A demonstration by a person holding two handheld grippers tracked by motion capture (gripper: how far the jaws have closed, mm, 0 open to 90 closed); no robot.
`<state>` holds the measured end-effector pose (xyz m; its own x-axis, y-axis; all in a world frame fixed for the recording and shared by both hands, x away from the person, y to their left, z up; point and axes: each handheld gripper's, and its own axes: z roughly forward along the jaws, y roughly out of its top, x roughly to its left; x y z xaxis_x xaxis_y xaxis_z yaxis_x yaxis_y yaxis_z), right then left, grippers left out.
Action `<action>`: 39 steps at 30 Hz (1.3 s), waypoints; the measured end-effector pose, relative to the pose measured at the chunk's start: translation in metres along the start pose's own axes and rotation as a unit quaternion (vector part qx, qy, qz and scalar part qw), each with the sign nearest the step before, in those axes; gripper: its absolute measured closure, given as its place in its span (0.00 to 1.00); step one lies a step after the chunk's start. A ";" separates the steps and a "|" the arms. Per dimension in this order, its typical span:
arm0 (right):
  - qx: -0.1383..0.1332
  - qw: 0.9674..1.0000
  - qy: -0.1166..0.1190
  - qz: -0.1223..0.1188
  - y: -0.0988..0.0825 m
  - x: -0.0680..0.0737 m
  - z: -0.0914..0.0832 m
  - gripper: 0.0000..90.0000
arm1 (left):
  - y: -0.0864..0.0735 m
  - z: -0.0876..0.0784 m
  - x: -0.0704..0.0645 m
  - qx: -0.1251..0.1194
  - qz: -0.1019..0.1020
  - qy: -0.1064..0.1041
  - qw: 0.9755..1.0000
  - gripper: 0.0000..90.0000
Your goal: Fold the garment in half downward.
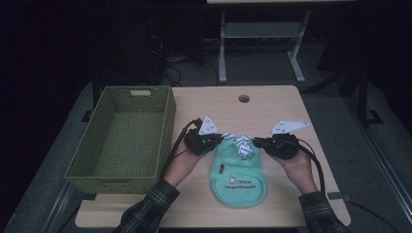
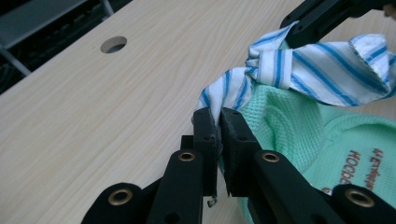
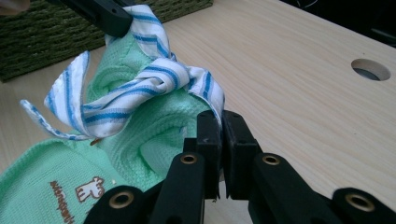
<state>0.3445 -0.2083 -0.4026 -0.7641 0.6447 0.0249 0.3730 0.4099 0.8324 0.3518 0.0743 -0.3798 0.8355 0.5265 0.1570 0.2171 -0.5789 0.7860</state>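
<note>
The high view looks forward and down from the person's side, taking in the whole table (image 1: 272,104) from well back. Each gripper view rides close behind its own tongs, low over the table. All three share the striped cloth (image 1: 243,144) and the table's round hole (image 1: 244,99).

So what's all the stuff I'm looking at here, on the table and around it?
bib: one, mint green with a small printed logo, front middle of the table.
striped ties: blue and white, knotted at the bib's top, one end pinched in each gripper.
basket: one, green woven, left side of the table.
table: one, light wood, with a round hole near its far edge.
left gripper: black, shut on a tie end.
right gripper: black, shut on the other tie end.
sleeves: two, plaid, at the bottom edge.
</note>
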 end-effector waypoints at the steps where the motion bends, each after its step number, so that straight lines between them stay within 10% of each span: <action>1: -0.006 1.000 -0.004 -0.002 0.000 0.002 -0.001 0.96 | 0.000 -0.001 0.000 -0.004 0.001 0.003 1.000 0.94; 11: -0.049 0.998 -0.031 -0.025 0.018 0.006 -0.015 0.96 | 0.014 -0.017 0.008 -0.038 -0.003 0.016 0.999 0.94; 39: 0.016 1.000 -0.016 -0.021 -0.034 0.036 -0.015 0.94 | -0.028 -0.008 -0.052 -0.004 0.002 -0.068 0.998 0.92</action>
<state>0.2961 -0.2088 -0.4212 -0.7621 0.6469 -0.0283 0.3575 0.4568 0.8146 0.2980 0.0675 -0.4052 0.8970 0.4352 0.0776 0.2106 -0.5750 0.7906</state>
